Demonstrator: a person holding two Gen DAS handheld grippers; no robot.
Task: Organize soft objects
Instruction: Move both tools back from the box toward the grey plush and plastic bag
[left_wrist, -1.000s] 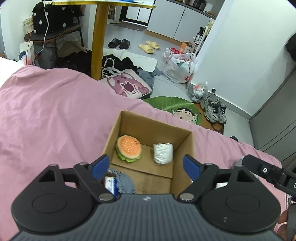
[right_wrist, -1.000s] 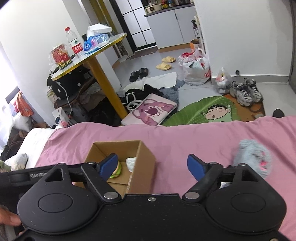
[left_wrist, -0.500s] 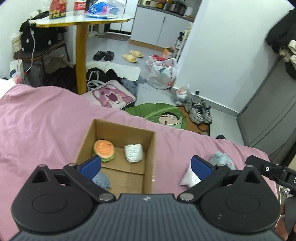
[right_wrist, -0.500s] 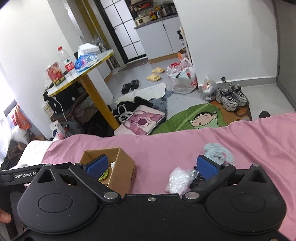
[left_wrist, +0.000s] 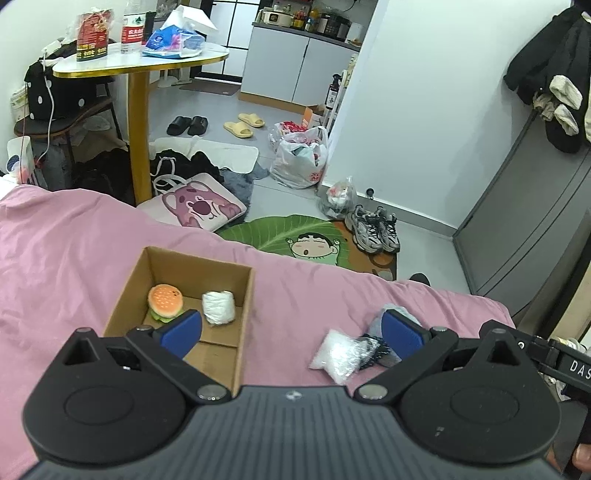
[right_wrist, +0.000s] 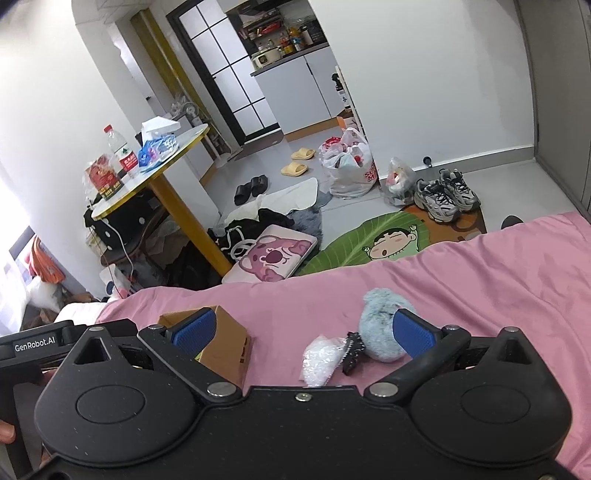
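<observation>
An open cardboard box (left_wrist: 243, 295) (right_wrist: 229, 350) sits on the pink bedsheet (left_wrist: 74, 251) (right_wrist: 480, 288). Inside it lie a burger plush (left_wrist: 165, 298) and a white wrapped bundle (left_wrist: 218, 307). To its right on the sheet lie a clear plastic packet (left_wrist: 338, 356) (right_wrist: 319, 360), a small black object (left_wrist: 371, 352) (right_wrist: 351, 350) and a fluffy grey-blue toy (right_wrist: 380, 325), half hidden in the left wrist view. My left gripper (left_wrist: 291, 328) hangs open above the box's right wall with nothing in it. My right gripper (right_wrist: 303, 330) is open over the packet, holding nothing.
The bed's far edge drops to a cluttered floor: a pink bear cushion (left_wrist: 195, 205), a green cartoon mat (left_wrist: 295, 240), sneakers (left_wrist: 373, 229), bags and slippers. A yellow-legged table (left_wrist: 140, 122) stands at the left. Part of the other gripper (left_wrist: 554, 365) shows at the right.
Both grippers have pulled back and up from the box and opened wider. The box now looks smaller, and the packet, black object and fluffy toy have come into view.
</observation>
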